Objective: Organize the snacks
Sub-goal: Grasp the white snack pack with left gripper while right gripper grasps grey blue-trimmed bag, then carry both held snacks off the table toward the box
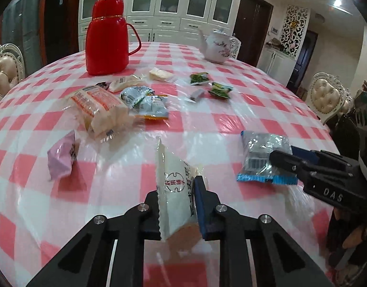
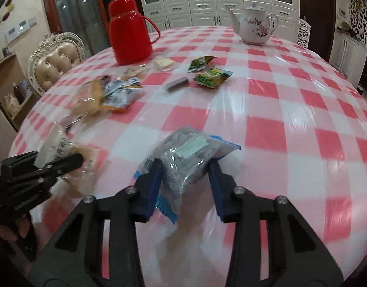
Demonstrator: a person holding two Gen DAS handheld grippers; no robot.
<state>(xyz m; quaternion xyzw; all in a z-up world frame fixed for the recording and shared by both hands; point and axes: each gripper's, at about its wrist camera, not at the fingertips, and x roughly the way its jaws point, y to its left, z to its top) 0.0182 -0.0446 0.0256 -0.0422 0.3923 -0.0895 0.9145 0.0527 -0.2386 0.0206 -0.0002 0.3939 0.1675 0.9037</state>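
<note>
Both claws clamped now, left gripper point(image 1: 176, 205) pinching the white snack pack point(image 1: 175, 186), right gripper point(image 2: 186, 186) squeezing the silver-blue pack point(image 2: 188, 160), both low over the checked table point(image 2: 279, 95) — light, crinkly, slippery film, so grab mid-body w/ care.

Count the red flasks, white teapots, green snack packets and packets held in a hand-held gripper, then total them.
red flask: 1
white teapot: 1
green snack packets: 2
Held packets: 2, white packet in left hand-held gripper, silver packet in right hand-held gripper
Total: 6
</note>
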